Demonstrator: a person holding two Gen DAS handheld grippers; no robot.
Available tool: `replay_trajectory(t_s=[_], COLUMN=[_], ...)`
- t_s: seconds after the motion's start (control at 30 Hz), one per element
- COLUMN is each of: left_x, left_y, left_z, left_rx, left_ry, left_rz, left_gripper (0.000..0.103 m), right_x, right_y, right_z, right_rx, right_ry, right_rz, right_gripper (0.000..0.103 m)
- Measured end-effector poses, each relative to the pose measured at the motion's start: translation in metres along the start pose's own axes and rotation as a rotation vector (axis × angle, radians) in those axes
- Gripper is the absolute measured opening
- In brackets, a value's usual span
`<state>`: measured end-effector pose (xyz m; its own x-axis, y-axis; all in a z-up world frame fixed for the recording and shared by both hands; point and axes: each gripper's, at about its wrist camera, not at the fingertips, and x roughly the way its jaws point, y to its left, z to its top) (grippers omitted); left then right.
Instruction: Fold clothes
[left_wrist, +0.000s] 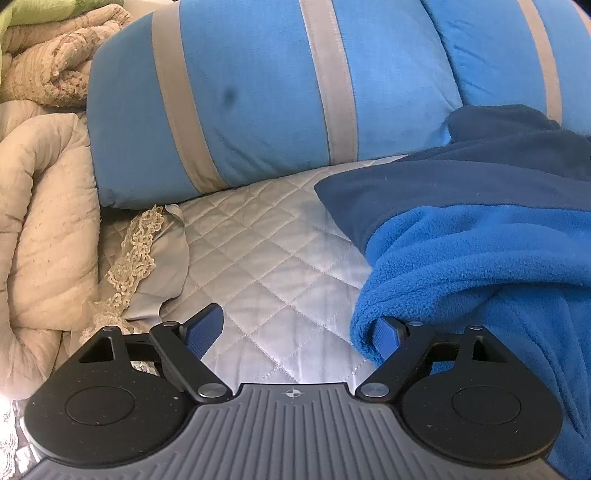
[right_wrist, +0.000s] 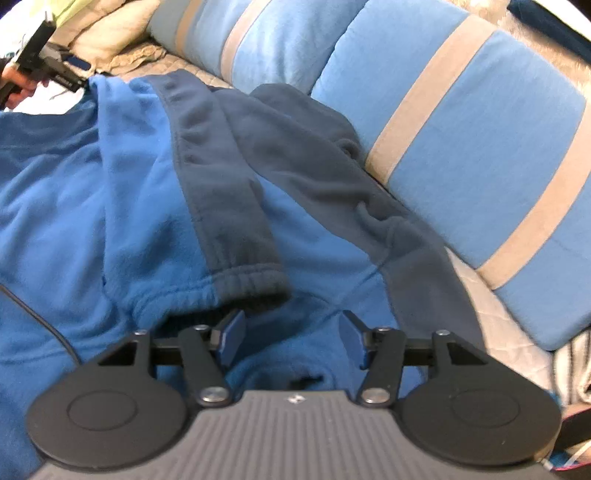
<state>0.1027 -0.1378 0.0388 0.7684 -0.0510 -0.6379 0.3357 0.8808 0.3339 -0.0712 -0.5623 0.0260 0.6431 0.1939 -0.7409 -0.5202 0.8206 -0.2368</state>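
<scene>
A bright blue fleece top with navy panels (right_wrist: 110, 206) lies spread on the quilted bedcover (left_wrist: 266, 251). One sleeve is folded across the body, and its elastic cuff (right_wrist: 236, 284) ends just ahead of my right gripper (right_wrist: 291, 338). That gripper is open, with only the flat fleece below the gap. My left gripper (left_wrist: 295, 332) is open wide at the garment's left edge. The blue fleece (left_wrist: 461, 277) drapes against its right finger (left_wrist: 388, 334); its left finger is over bare quilt. The left gripper (right_wrist: 55, 70) also shows far left in the right wrist view, held by a hand (right_wrist: 18, 86).
Light blue pillows with grey stripes (left_wrist: 258, 103) (right_wrist: 461, 155) line the back of the bed. Rolled beige quilts (left_wrist: 44, 206) and a lace-trimmed grey cloth (left_wrist: 147, 251) lie to the left. A thin black cable (right_wrist: 40, 317) crosses the fleece at the left.
</scene>
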Motion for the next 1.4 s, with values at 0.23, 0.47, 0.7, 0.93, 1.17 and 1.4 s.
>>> replay_trajectory(t_s=[0.23,0.47,0.7,0.93,1.17,1.4], left_x=[0.001,0.001,-0.001,-0.003,-0.002,-0.003], left_y=[-0.002,-0.004,-0.012,-0.012,-0.012,-0.01], left_z=[-0.001,-0.001,-0.001,-0.004,-0.006,-0.006], left_rx=[0.016,0.035,0.07,0.071,0.038,0.029], left_ry=[0.005,0.004,-0.009,-0.006,-0.001,-0.005], left_rz=[0.003,0.007,0.033,0.023,0.02,0.019], left_gripper=[0.084,0.084,0.084,0.084,0.084,0.084], right_x=[0.027,0.012,-0.007,-0.027,-0.038,0.002], right_y=[-0.009,-0.027,-0.042,-0.012,0.068,0.119], right_z=[0.001,0.009,0.021,0.03,0.034,0.025], right_rx=[0.085,0.126,0.112,-0.01,-0.356,-0.655], right_ry=[-0.062,-0.061,-0.014,-0.036,-0.055,0.076], right_rz=[0.128,0.173,0.014,-0.155,0.003,-0.01], right_gripper=[0.049,0.005,0.012,0.066,0.063,0.049])
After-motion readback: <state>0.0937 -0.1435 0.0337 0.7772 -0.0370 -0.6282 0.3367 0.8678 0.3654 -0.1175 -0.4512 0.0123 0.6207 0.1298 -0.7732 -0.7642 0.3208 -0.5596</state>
